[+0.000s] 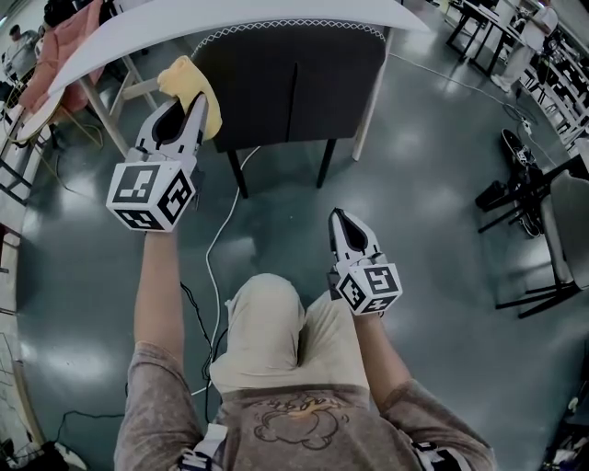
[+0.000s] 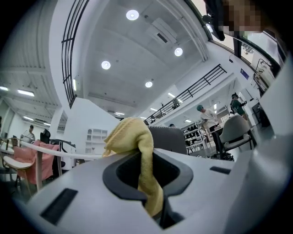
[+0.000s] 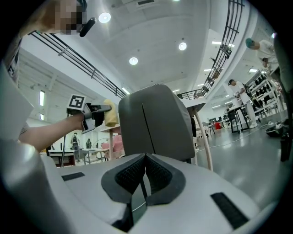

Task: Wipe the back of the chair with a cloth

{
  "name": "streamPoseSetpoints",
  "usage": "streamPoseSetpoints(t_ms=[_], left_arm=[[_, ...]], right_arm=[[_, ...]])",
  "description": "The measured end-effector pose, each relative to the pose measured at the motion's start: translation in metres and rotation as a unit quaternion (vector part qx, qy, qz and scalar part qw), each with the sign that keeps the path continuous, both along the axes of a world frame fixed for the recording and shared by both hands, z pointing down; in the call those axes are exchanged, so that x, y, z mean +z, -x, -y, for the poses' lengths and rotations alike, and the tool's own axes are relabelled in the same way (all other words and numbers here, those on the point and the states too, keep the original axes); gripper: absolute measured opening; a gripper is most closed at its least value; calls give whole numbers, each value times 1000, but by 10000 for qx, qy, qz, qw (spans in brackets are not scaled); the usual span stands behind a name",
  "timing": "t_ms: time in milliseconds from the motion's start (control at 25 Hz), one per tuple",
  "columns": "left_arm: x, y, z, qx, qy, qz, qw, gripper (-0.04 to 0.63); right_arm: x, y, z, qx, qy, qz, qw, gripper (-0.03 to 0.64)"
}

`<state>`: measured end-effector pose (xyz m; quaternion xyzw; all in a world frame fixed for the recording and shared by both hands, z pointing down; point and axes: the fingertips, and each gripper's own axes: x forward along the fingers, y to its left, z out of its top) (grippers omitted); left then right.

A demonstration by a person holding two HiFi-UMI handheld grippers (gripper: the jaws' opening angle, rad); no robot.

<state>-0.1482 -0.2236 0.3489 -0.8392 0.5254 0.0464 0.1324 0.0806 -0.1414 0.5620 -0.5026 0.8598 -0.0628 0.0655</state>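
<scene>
Yellow cloth [image 1: 197, 85] clamped in the left tongs [image 1: 187, 107], held up by the top left corner of the chair back [image 1: 294, 78].

The cloth looks soft, light and nubbly. It is bunched above the jaws with a tail trailing down between them, and limp stuff like that is best gripped by a gathered fold, as here. The chair back is a dark padded panel with a centre seam, tucked under the white bench [image 1: 239, 20]. The right tongs [image 1: 340, 219] hang low, jaws together on nothing.

The glossy grey floor [image 1: 442, 175] carries a dark chair [image 1: 294, 83] at top centre, tucked under a white table [image 1: 184, 28], and a white cable [image 1: 212, 253] trailing toward the lower left.
</scene>
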Motion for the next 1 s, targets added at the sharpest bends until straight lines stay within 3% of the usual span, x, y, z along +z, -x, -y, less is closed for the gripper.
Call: streamPoseSetpoints(t_ms=[360, 680, 1000], left_arm=[[-7, -22, 34, 147, 79, 106, 9998, 52], [-3, -89, 56, 606, 122, 241, 9978, 52], [3, -140, 70, 957, 119, -19, 9953, 52]], right_arm=[[0, 2, -3, -63, -51, -90, 9999, 25], [-1, -10, -7, 60, -75, -102, 9999, 25], [10, -16, -8, 146, 14, -118, 9998, 25]])
